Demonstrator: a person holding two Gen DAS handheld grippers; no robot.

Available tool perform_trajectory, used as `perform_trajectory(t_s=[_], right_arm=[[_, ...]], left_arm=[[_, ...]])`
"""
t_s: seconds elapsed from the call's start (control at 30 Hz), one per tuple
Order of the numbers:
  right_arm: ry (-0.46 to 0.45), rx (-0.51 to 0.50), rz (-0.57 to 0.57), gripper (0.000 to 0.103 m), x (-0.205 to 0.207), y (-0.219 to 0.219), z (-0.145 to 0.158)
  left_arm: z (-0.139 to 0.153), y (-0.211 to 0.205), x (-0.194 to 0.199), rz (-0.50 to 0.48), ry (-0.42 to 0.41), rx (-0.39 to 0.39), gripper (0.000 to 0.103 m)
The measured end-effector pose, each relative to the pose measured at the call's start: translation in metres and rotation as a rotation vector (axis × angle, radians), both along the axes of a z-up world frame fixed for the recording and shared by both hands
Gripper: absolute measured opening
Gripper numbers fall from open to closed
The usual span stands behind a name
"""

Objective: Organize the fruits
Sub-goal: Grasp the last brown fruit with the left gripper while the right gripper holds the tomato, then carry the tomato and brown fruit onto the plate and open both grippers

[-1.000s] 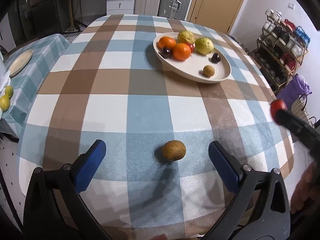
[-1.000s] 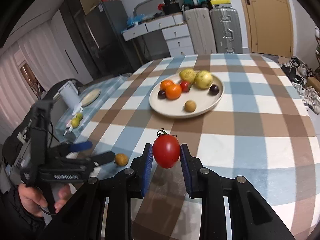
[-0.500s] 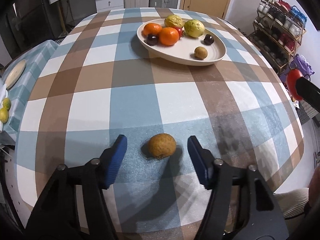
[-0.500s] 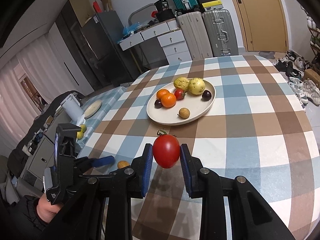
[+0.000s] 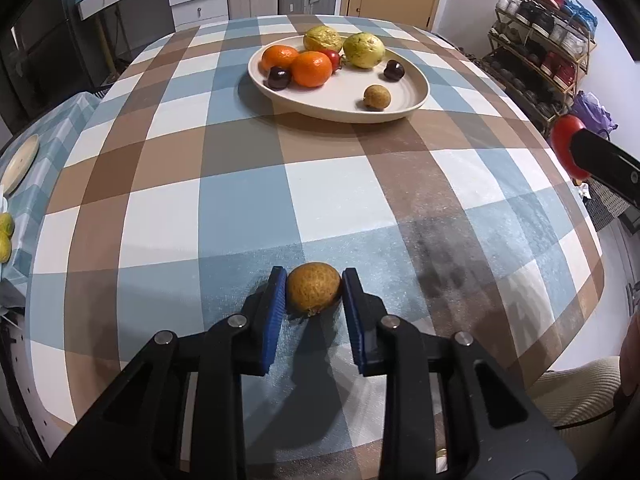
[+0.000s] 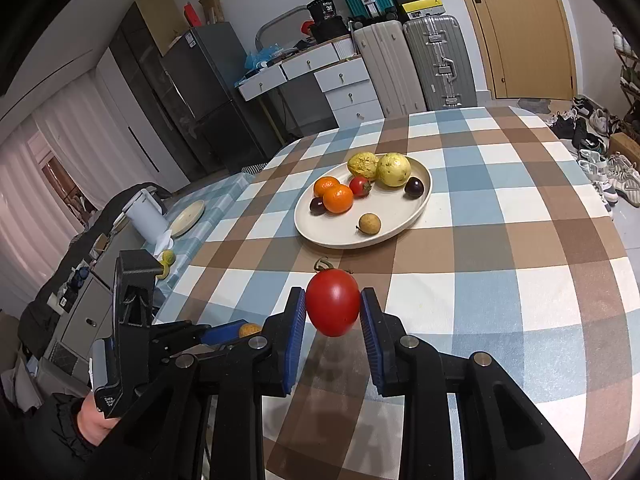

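A small brown round fruit [image 5: 313,289] lies on the checked tablecloth near the front edge. My left gripper [image 5: 314,279] is closing on it, and both blue pads touch its sides. My right gripper [image 6: 333,299] is shut on a red tomato [image 6: 333,305] and holds it above the cloth; the same tomato [image 5: 562,145] shows at the right edge of the left wrist view. A cream oval plate [image 5: 418,98] farther back holds two oranges, two yellow fruits, a small tomato, two dark plums and a brown fruit. In the right wrist view the left gripper [image 6: 230,331] sits low on the left.
A lower side table [image 5: 48,148] on the left carries a small plate [image 6: 188,216], a white jug and yellow-green fruits [image 5: 5,236]. A shoe rack [image 5: 536,40] stands to the right. The table's front edge lies just under both grippers.
My left gripper's jaws have closed from wide open onto the brown fruit, and it has come slightly closer to the cloth. My right gripper still holds the tomato in the same place.
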State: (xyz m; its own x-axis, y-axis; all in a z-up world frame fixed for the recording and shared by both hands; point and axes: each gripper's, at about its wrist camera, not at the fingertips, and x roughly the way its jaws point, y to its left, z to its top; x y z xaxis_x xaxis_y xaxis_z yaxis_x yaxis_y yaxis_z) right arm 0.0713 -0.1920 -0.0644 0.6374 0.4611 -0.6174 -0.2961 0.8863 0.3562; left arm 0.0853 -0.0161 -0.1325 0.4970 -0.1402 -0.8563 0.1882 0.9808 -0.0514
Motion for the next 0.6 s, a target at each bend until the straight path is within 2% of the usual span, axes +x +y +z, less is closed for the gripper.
perform_trajectory(t_s=[0.37,0.6], right_arm=[[0.004,0.002,0.000,0.028,0.001,0.000,-0.001],[0.022,-0.002,0.015,0.028,0.005,0.005,-0.008]], left_arm=[[0.007,0.003,-0.002,0.007,-0.016,-0.014,0.025],[0.035,0.005,0.007,-0.006,-0.072,-0.047,0.025]])
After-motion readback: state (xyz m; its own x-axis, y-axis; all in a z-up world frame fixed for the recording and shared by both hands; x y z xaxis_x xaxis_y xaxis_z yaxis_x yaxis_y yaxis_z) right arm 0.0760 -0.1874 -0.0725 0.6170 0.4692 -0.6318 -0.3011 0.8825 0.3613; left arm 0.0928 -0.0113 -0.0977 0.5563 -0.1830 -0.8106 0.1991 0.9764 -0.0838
